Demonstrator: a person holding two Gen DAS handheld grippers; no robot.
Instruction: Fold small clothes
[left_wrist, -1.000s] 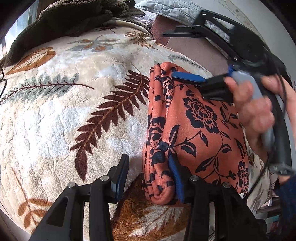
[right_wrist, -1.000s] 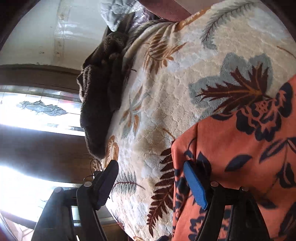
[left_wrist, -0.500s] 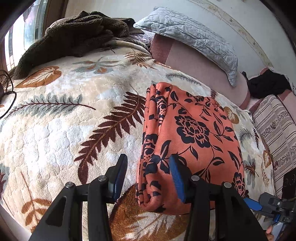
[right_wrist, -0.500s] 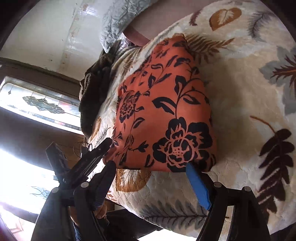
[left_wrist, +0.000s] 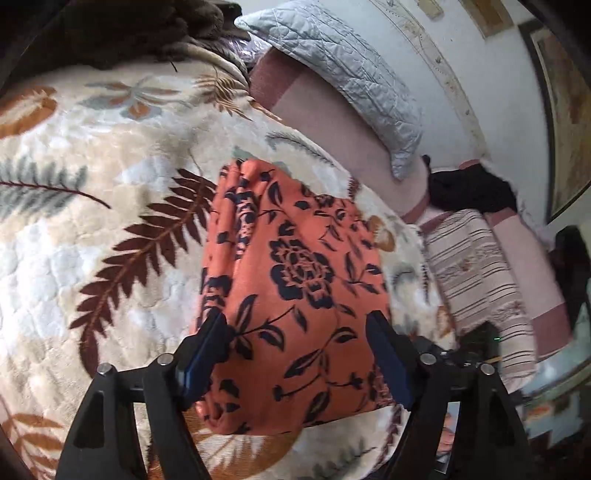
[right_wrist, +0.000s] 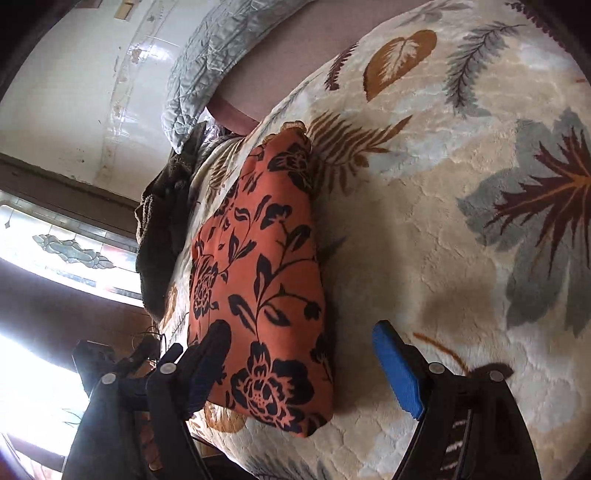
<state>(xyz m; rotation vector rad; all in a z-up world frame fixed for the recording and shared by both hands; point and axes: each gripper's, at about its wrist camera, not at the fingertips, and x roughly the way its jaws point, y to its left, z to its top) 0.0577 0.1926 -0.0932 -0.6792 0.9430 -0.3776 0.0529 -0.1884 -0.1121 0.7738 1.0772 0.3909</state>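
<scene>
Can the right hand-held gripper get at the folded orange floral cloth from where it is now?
Probably yes: the right hand-held gripper is open, the folded orange floral cloth lies just ahead on the leaf-print blanket, nothing between.

Home, bedroom or living room with bed-like couch. Plush leaf-print blanket (left_wrist: 110, 177) spread over wide soft surface. Quilted grey pillow (left_wrist: 343, 70) against pink backrest (left_wrist: 314, 110). Brown fuzzy throw (right_wrist: 159, 229) heaped at far end. Striped cloth (left_wrist: 476, 266) over next seat, dark garment (left_wrist: 469, 188) dumped behind it. Tiled white wall (right_wrist: 74, 74), framed picture (left_wrist: 561, 110), leaded patterned window (right_wrist: 66, 251) in dark wood frame. Domestic clutter, nothing industrial.
</scene>
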